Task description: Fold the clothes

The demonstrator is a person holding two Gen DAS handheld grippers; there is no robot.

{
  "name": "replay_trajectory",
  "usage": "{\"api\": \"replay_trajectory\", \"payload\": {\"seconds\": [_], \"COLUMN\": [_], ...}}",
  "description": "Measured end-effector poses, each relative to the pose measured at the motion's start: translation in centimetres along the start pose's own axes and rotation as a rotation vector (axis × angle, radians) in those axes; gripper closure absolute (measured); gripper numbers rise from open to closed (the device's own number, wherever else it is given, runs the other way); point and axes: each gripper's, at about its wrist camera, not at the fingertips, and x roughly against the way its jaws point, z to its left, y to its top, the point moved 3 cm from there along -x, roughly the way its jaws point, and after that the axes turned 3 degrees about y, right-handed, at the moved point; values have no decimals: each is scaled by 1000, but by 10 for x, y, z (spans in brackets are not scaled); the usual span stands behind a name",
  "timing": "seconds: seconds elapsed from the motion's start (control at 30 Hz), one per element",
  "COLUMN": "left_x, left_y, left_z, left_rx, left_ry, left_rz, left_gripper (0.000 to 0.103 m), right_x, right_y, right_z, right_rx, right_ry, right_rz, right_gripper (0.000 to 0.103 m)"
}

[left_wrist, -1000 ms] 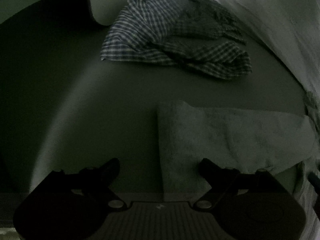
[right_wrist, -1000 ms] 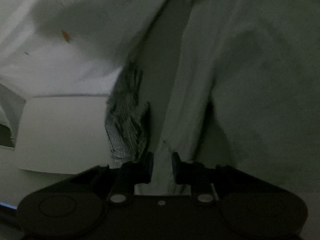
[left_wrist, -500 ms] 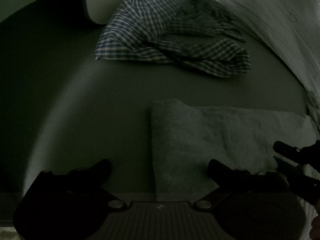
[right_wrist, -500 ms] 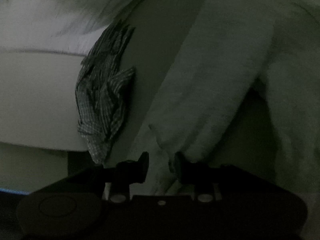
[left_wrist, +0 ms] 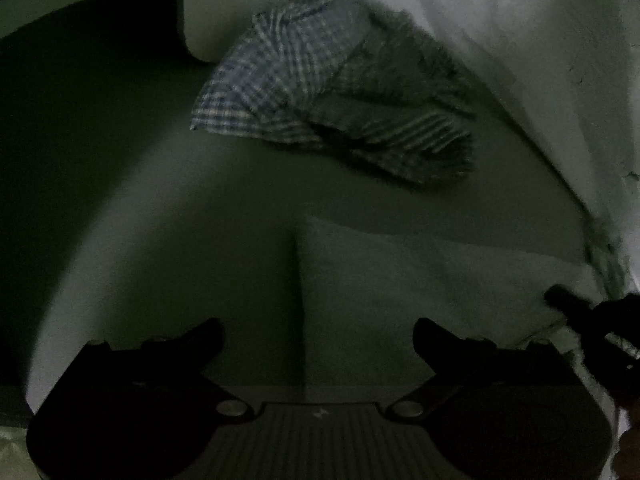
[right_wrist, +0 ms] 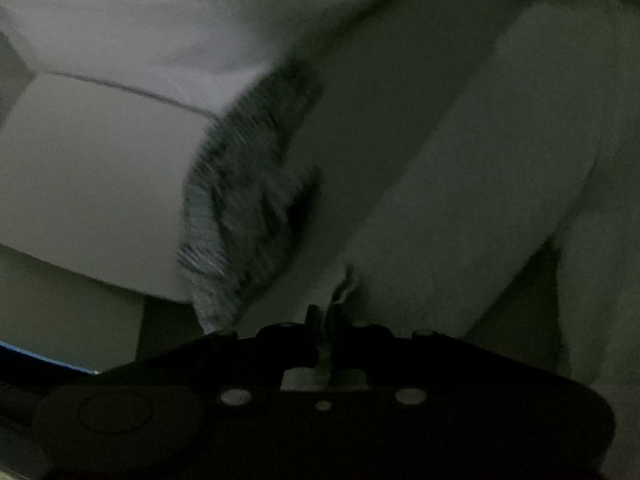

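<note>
The right tongs (right_wrist: 326, 320), spread a second ago, have pressed together on the near edge of the pale folded terry towel (left_wrist: 420, 280). The left tongs (left_wrist: 316, 336) stand spread above the towel's left fold. The crumpled blue-and-white checked shirt (left_wrist: 320, 84) lies beyond on the dark surface (left_wrist: 180, 200).

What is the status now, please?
Left tongs open, hovering over towel. Right tongs shut on towel edge. Checked shirt lies crumpled behind, apart.
</note>
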Motion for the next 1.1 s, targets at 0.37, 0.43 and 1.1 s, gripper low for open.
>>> {"api": "replay_trajectory", "payload": {"seconds": [0.37, 0.43, 1.1], "left_x": [39, 41, -30], "left_y": [-34, -44, -63], "left_z": [-84, -107, -284], "left_rx": [-102, -105, -516], "left_ry": [-26, -47, 26], "left_rz": [-78, -71, -32], "left_gripper": [4, 4, 3], "right_x": [198, 240, 475], "right_y": [79, 87, 35], "right_z": [-12, -24, -281], "right_rx": [57, 70, -297], "right_ry": [15, -22, -554], "right_rz": [-445, -518, -885], "right_gripper": [99, 99, 100]}}
